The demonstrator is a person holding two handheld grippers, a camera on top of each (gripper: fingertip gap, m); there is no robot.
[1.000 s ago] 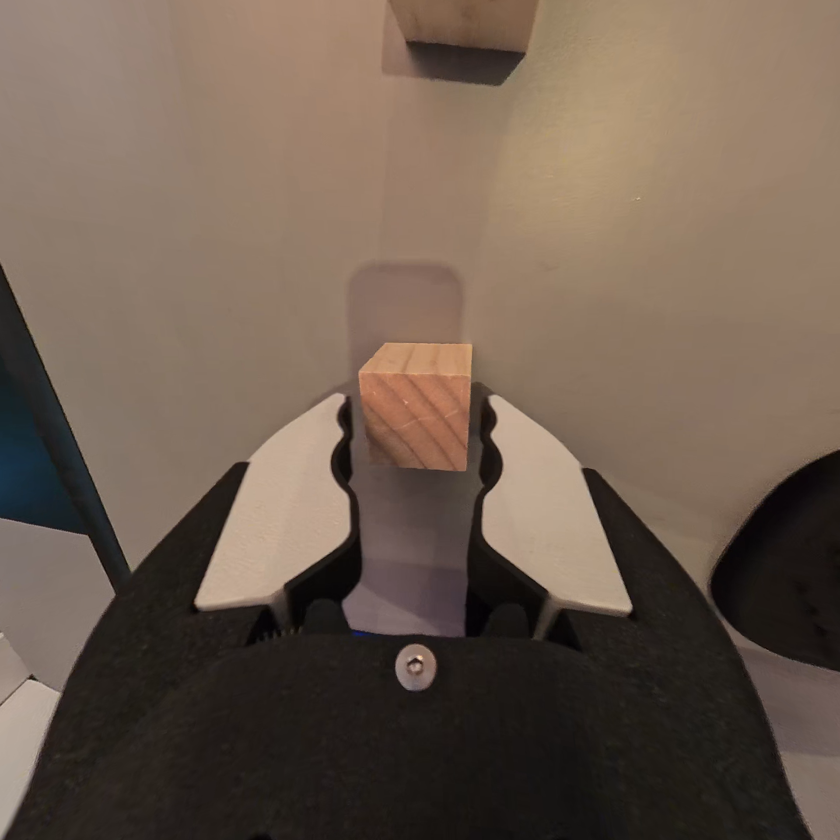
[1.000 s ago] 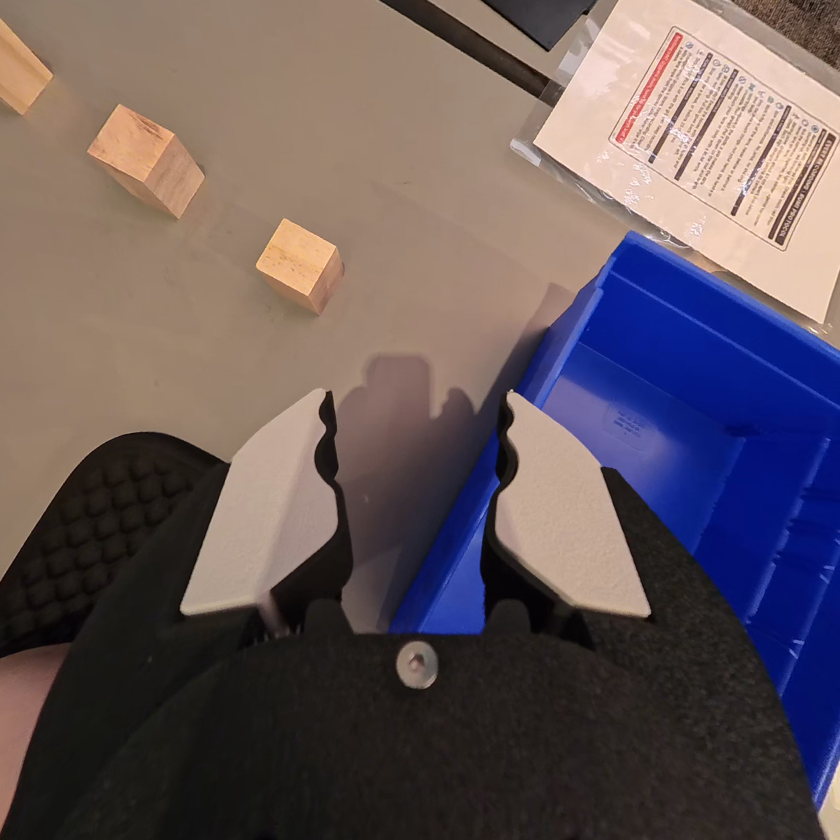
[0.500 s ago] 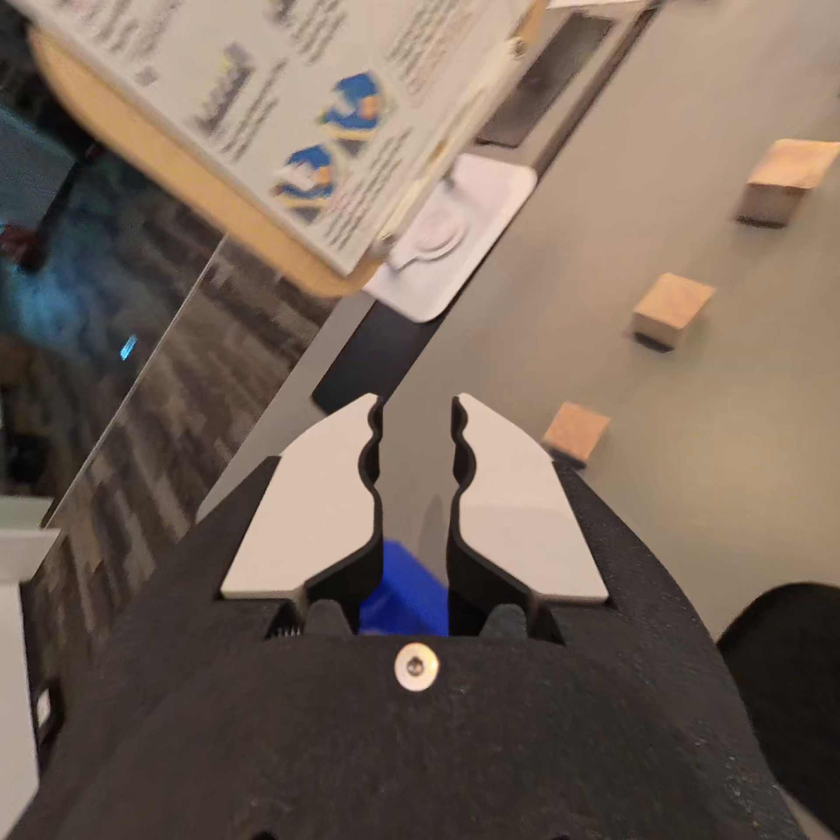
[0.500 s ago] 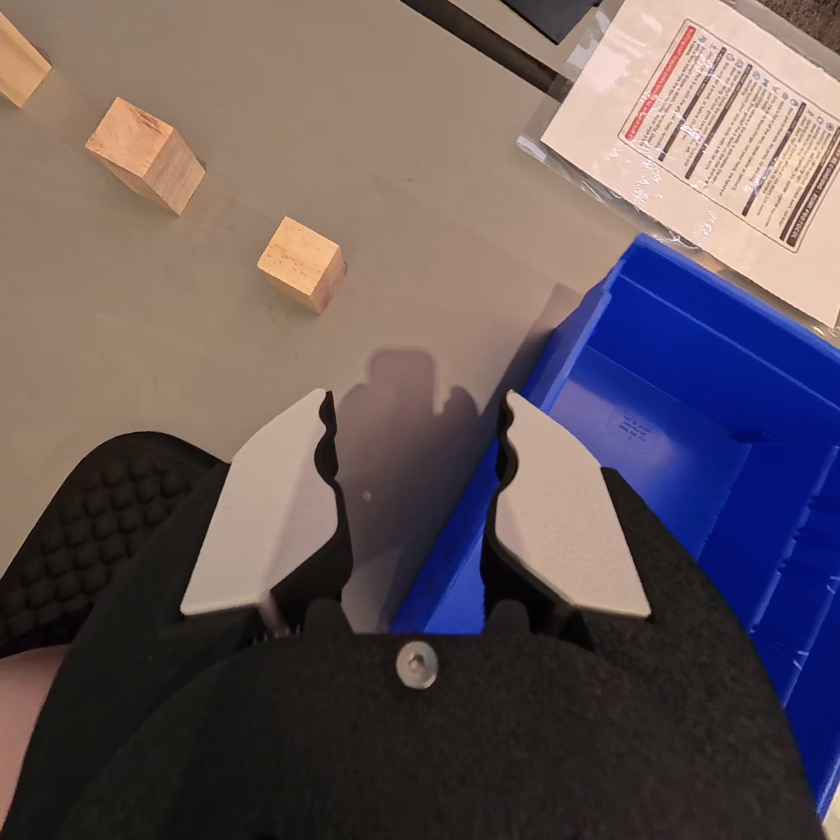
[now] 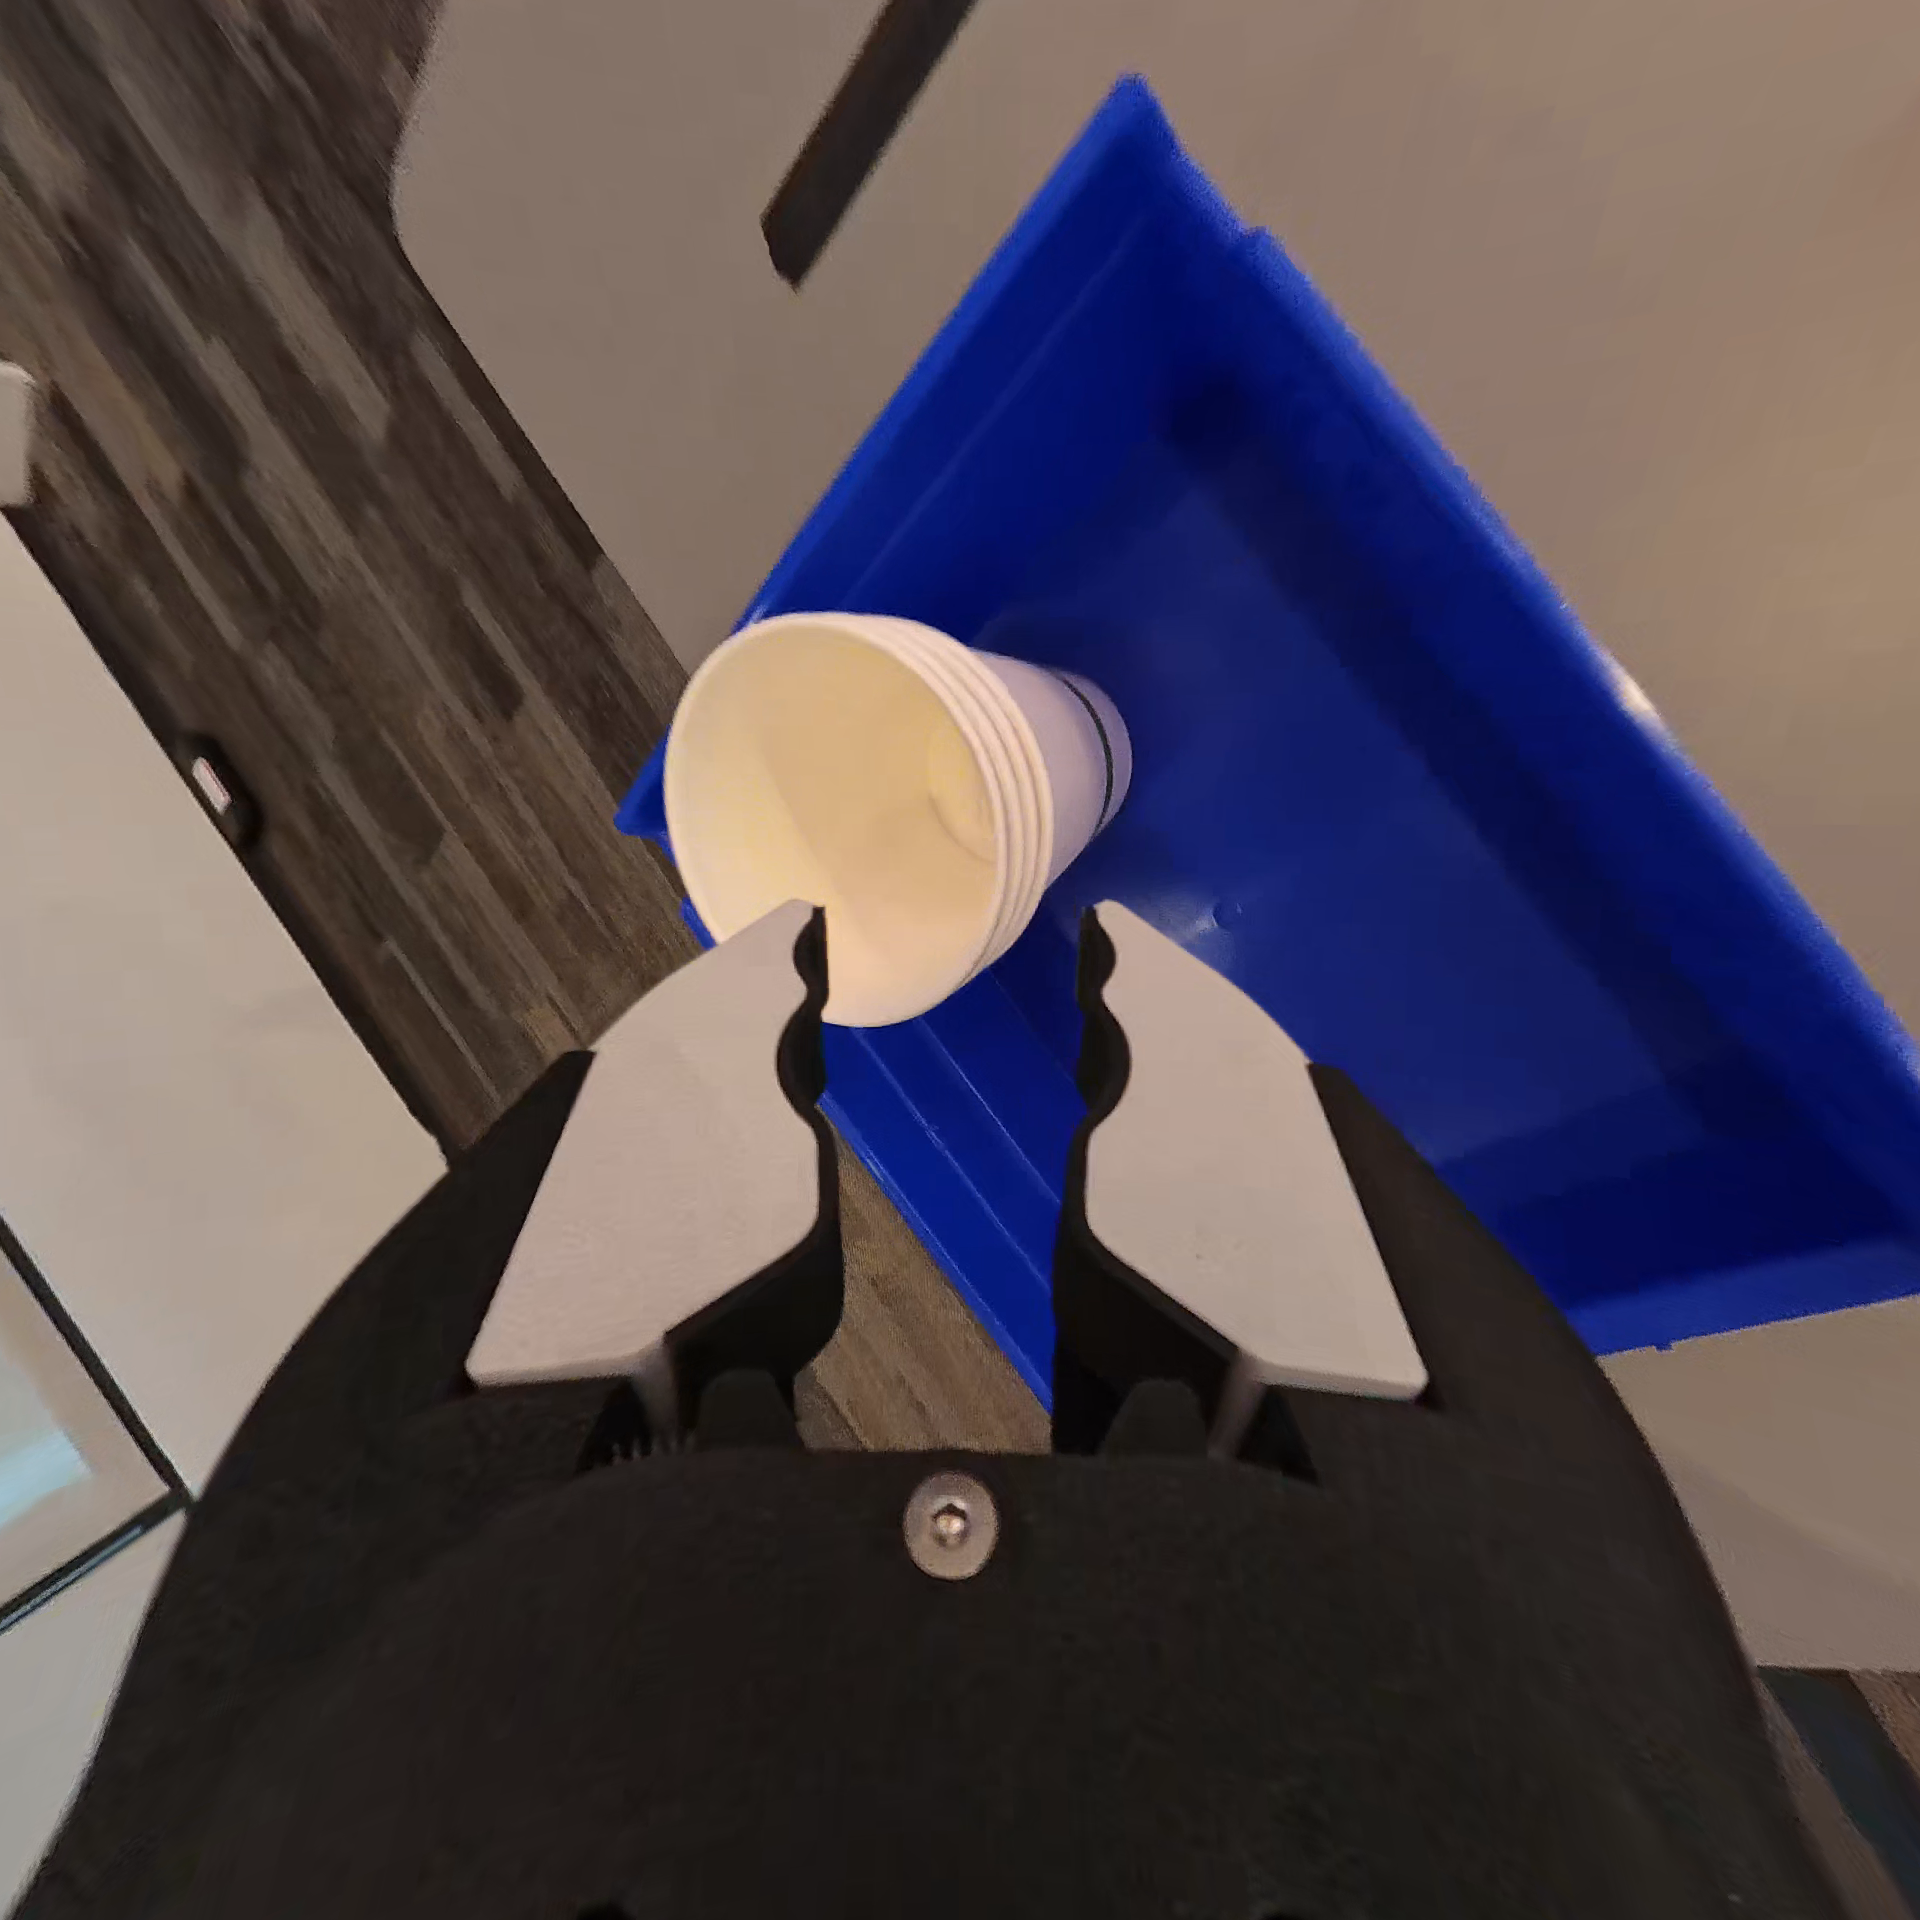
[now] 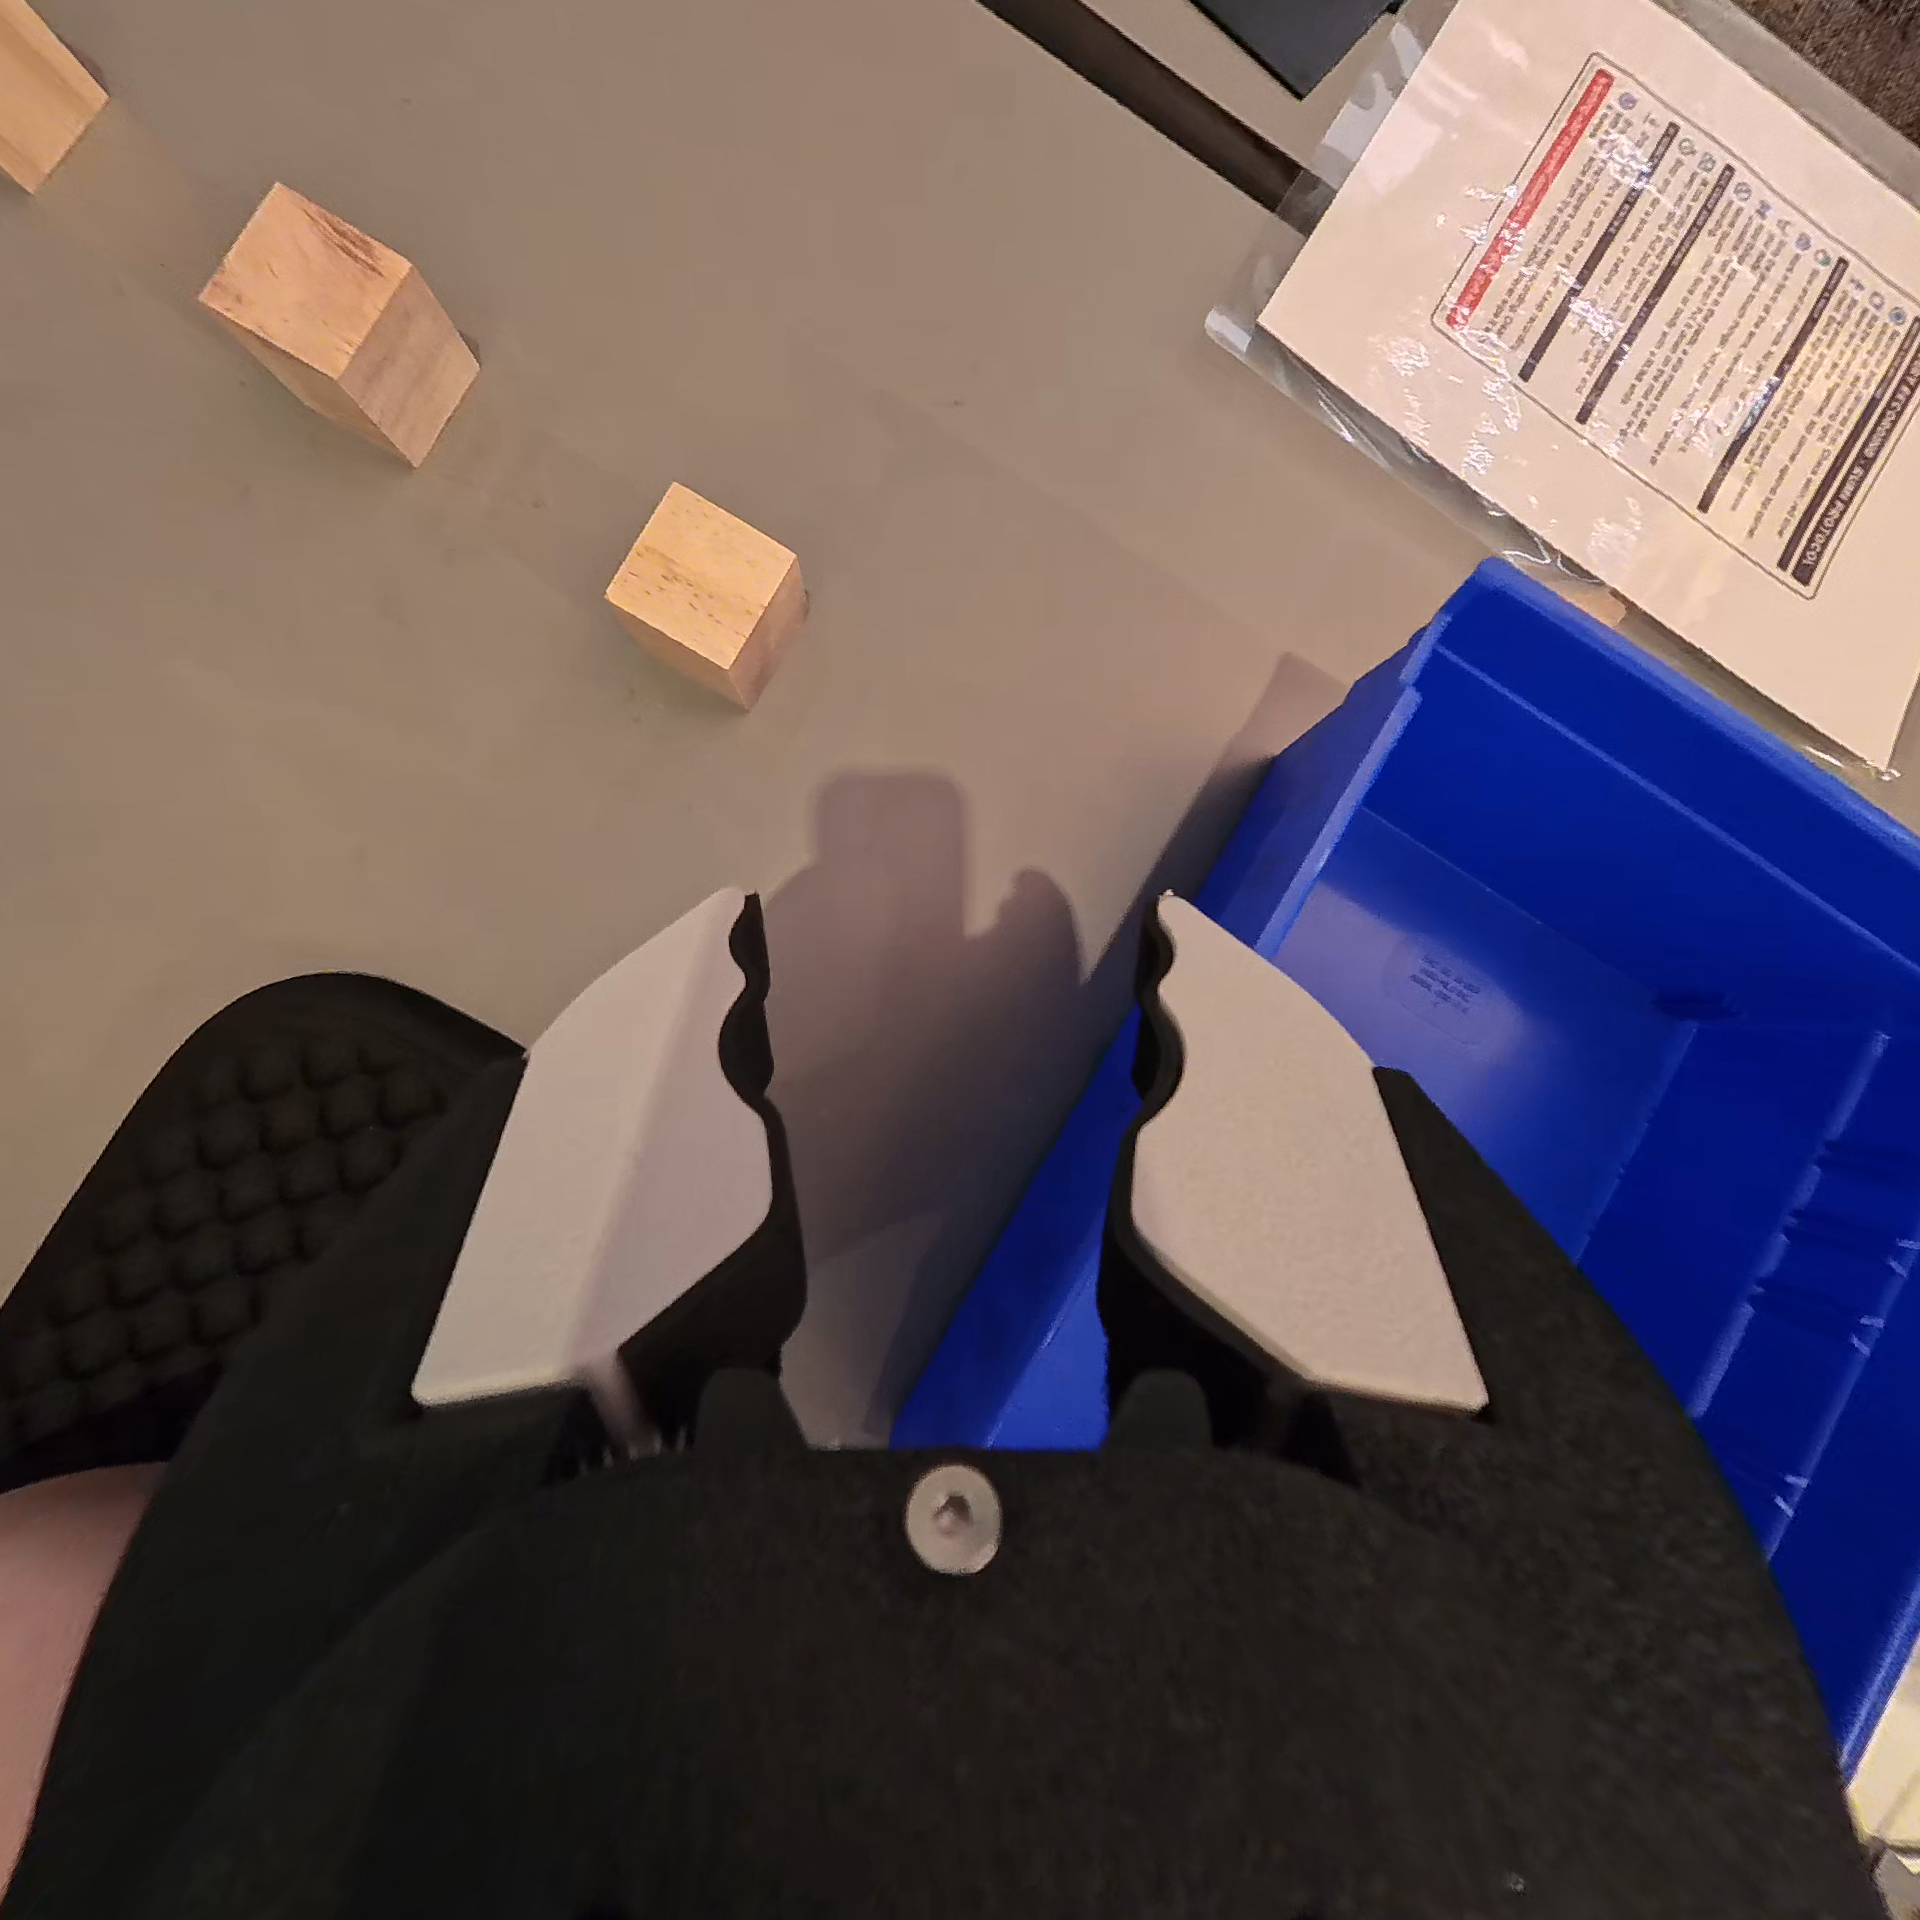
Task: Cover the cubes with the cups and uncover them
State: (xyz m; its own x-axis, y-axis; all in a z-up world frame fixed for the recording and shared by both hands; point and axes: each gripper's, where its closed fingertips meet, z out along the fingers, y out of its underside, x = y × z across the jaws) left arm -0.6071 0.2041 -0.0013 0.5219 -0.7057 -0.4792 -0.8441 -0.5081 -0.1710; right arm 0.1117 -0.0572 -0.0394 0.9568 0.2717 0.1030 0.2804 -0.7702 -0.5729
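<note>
- Grey bench [image 6: 935, 364] carries everything in both views; past its edge in the left wrist view runs dark wood-pattern floor [image 5: 312, 540].
- Left tongs [image 5: 951, 914] stand partly open and hold nothing. A stack of white paper cups [image 5: 883, 821] lies on its side at the corner of the blue bin [image 5: 1455, 831], mouth turned toward the camera.
- The left finger's tip [image 5: 769, 935] overlaps the lower rim of the stack in the picture; whether it touches the rim I cannot tell. The other finger sits off to the side of the stack, over the bin.
- The stack pokes out over the bin's near corner, which itself reaches past the bench edge above the floor.
- Right tongs [image 6: 956, 904] are spread wide and empty, hanging over bare bench just beside the wall of the bin [image 6: 1558, 935].
- Three wooden cubes stand uncovered in a slanting row on the bench: the nearest cube [image 6: 707, 592] ahead of the right tongs, the middle cube [image 6: 332, 312] farther off, and the last cube [image 6: 42, 94] cut by the picture's edge. Clear gaps separate them.
- Open bench lies between the nearest cube and the bin.
- A printed sheet in a clear sleeve [image 6: 1610, 343] lies beyond the bin, near the bench's far edge.
- A black dimpled pad [image 6: 208, 1174] shows at the lower left of the right wrist view.
</note>
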